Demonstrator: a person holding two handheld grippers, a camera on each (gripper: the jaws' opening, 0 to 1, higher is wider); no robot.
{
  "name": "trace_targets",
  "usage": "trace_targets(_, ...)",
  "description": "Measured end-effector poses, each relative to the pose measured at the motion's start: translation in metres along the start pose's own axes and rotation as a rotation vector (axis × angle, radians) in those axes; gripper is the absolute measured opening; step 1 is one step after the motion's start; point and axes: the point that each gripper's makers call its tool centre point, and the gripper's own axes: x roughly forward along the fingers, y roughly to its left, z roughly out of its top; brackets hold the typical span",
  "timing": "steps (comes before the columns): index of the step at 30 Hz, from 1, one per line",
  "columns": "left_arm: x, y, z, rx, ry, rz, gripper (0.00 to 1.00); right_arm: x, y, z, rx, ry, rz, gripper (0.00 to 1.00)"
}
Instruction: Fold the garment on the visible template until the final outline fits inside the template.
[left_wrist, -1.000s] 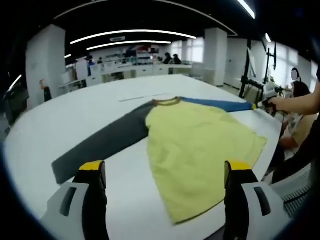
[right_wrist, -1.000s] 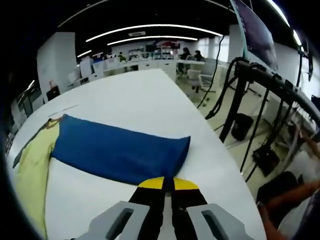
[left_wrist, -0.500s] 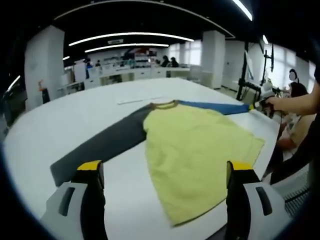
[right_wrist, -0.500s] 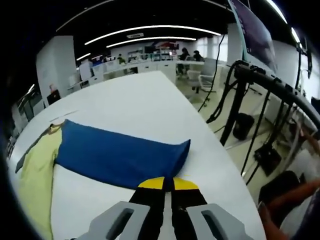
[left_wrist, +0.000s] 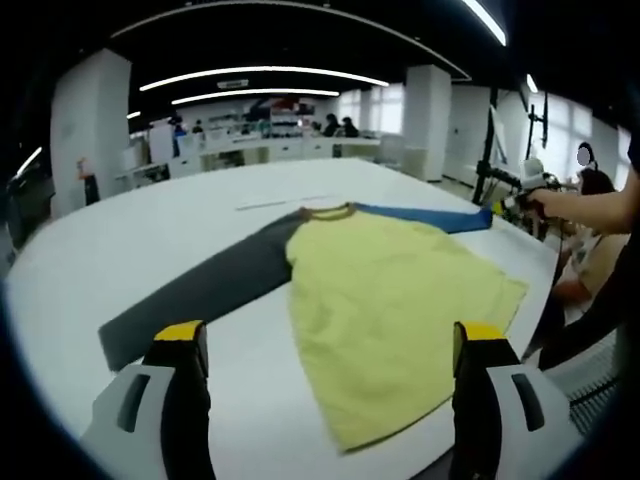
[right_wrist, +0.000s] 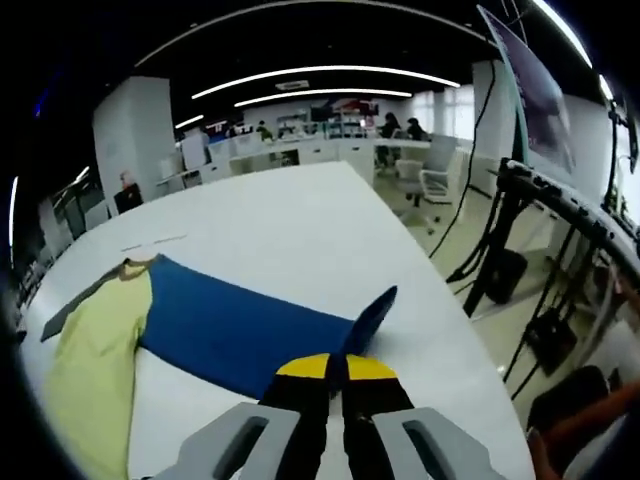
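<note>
A shirt with a yellow body (left_wrist: 390, 300), a dark grey sleeve (left_wrist: 200, 290) and a blue sleeve (left_wrist: 425, 215) lies spread on the white table (left_wrist: 120, 235). My left gripper (left_wrist: 325, 345) is open near the table's front edge, above the yellow hem, holding nothing. My right gripper (right_wrist: 335, 368) is shut on the cuff of the blue sleeve (right_wrist: 250, 325), and the cuff end (right_wrist: 372, 312) stands lifted off the table. In the left gripper view the right gripper (left_wrist: 515, 200) shows at the far right with a person's hand on it.
Black stands and cables (right_wrist: 520, 250) rise just past the table's right edge. A person (left_wrist: 600, 210) is at the right side. A pale strip (left_wrist: 285, 200) lies on the table beyond the collar. Desks and people fill the far room.
The right gripper has lifted the blue sleeve's cuff off the table and drawn it inward. The left gripper has stayed open and almost still.
</note>
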Motion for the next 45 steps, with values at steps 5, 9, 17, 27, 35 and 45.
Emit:
trace_targets(5, 0.0, -0.001, 0.001, 0.001, -0.006, -0.006, 0.99, 0.0, 0.017, 0.019, 0.012, -0.052, 0.039, 0.0)
trace_targets(9, 0.001, 0.0, 0.001, 0.002, -0.006, -0.003, 0.99, 0.002, 0.033, 0.03, 0.001, -0.07, 0.081, 0.0)
trace_targets(17, 0.0, -0.001, 0.001, 0.0, -0.008, -0.003, 0.99, 0.003, 0.062, 0.048, -0.016, -0.105, 0.157, 0.0)
trace_targets(27, -0.002, 0.001, 0.003, 0.003, -0.015, 0.005, 0.99, 0.007, 0.093, 0.068, -0.051, -0.131, 0.245, 0.0)
trace_targets(35, -0.002, -0.001, 0.002, 0.005, -0.02, -0.005, 0.99, 0.01, 0.119, 0.07, -0.067, -0.132, 0.301, 0.0)
trace_targets(45, -0.004, 0.001, 0.005, 0.01, -0.032, 0.005, 0.99, 0.011, 0.157, 0.08, -0.098, -0.149, 0.356, 0.0)
